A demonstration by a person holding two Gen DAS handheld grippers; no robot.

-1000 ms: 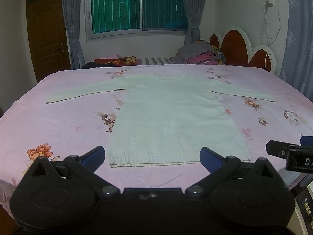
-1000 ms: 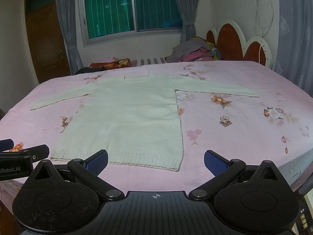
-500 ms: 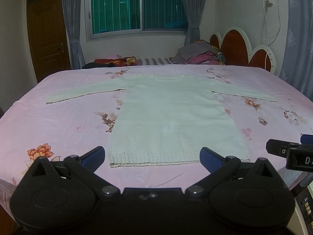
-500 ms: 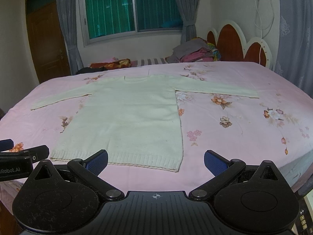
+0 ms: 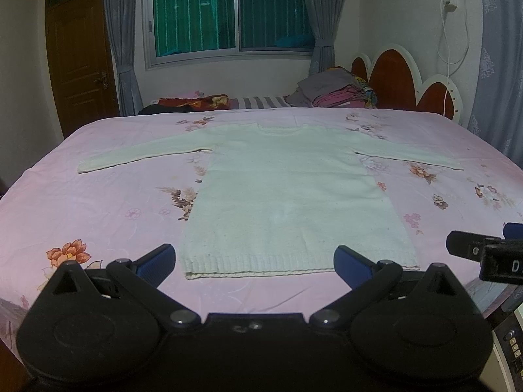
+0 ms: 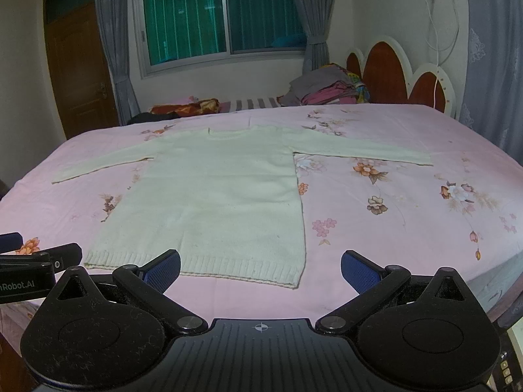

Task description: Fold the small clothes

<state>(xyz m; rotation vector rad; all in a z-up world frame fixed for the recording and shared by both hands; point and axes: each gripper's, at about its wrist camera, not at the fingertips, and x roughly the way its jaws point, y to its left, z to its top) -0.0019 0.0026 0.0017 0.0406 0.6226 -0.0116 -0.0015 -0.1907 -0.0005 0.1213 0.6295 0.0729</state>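
Nothing has shifted since the earlier frames. The pale sweater (image 5: 287, 196) lies flat, unfolded, on the pink floral bedsheet (image 5: 98, 202), sleeves stretched toward 9 and 3 o'clock, hem at 6 o'clock nearest the cameras. The left gripper (image 5: 255, 261) stays spread wide and empty just short of the hem; the right gripper (image 6: 261, 266) likewise gapes wide beside the hem's right corner, gripping nothing.

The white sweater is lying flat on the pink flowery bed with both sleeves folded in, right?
Not quite. The white sweater does lie flat on the pink flowery bed, but both sleeves are stretched straight out to the sides, not folded in. The left wrist view shows it.
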